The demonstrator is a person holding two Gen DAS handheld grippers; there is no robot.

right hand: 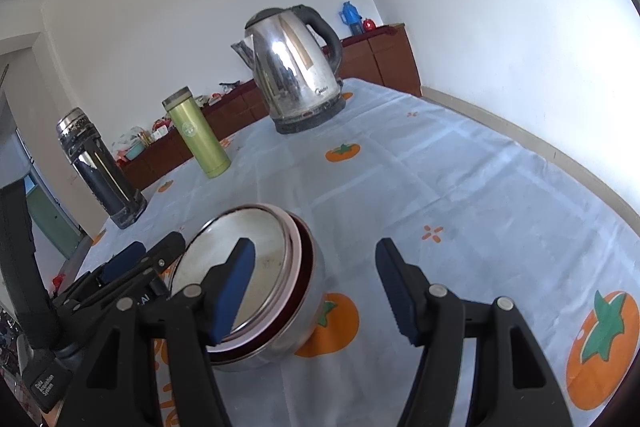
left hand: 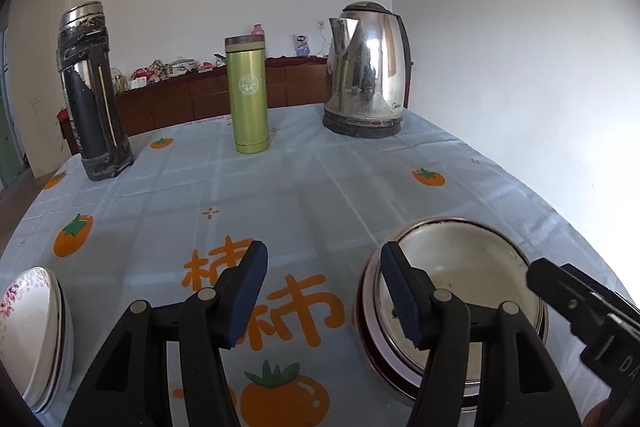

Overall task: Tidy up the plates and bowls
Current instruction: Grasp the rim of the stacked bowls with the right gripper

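Hovering wide apart and empty, the left tool (left hand: 324, 291) and right tool (right hand: 316, 291) flank the stacked steel bowls (left hand: 460, 279) on the bench (left hand: 320, 179). Stacked plates (left hand: 36, 339) sit far left; beyond stand a green flask (left hand: 248, 95) and kettle (left hand: 366, 71).

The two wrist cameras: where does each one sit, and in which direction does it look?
Left wrist: sits on the left tool, facing along the table toward kettle; its open fingers and the right tool show.
Right wrist: sits on the right tool, tilted, over the stacked bowls; its open fingers and the left tool show.
Shared: bowls, kettle, green flask, dark thermos.
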